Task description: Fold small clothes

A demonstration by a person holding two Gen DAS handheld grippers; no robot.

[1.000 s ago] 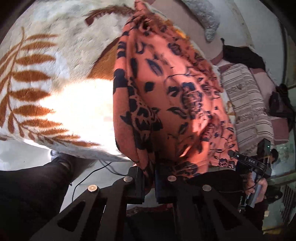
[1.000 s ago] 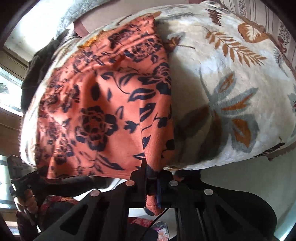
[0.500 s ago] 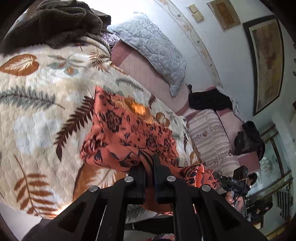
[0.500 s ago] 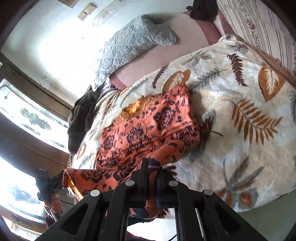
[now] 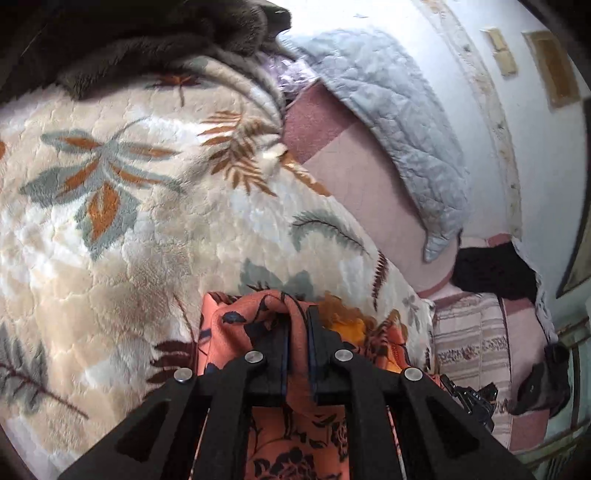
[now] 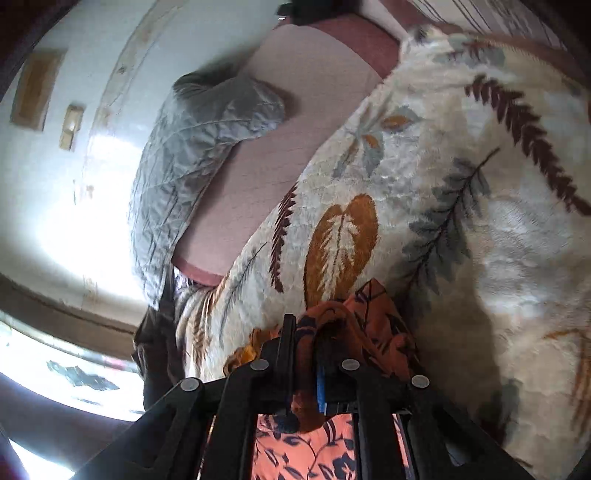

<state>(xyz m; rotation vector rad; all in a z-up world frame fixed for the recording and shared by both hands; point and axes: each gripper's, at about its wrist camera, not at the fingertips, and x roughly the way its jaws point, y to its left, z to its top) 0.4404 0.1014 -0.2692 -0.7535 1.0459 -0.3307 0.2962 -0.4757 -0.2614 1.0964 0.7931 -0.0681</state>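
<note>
Both the left gripper [image 5: 297,328] and right gripper [image 6: 306,332] are pinching the orange cloth [image 5: 295,443]; being soft and light, it is probably best gripped at its edges.

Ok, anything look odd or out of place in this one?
Nothing much stands out. Both tongs, left and right, are shut on bunched edges of the orange floral garment over the leaf-print blanket. A dark blanket lies heaped at the blanket's far edge.

Each view is taken from its gripper, angled downward, close above the blanket [image 5: 110,229]. The pillow [image 5: 399,122] [image 6: 192,155] and the wall [image 5: 535,177] behind are shared by both views, from opposite sides.
</note>
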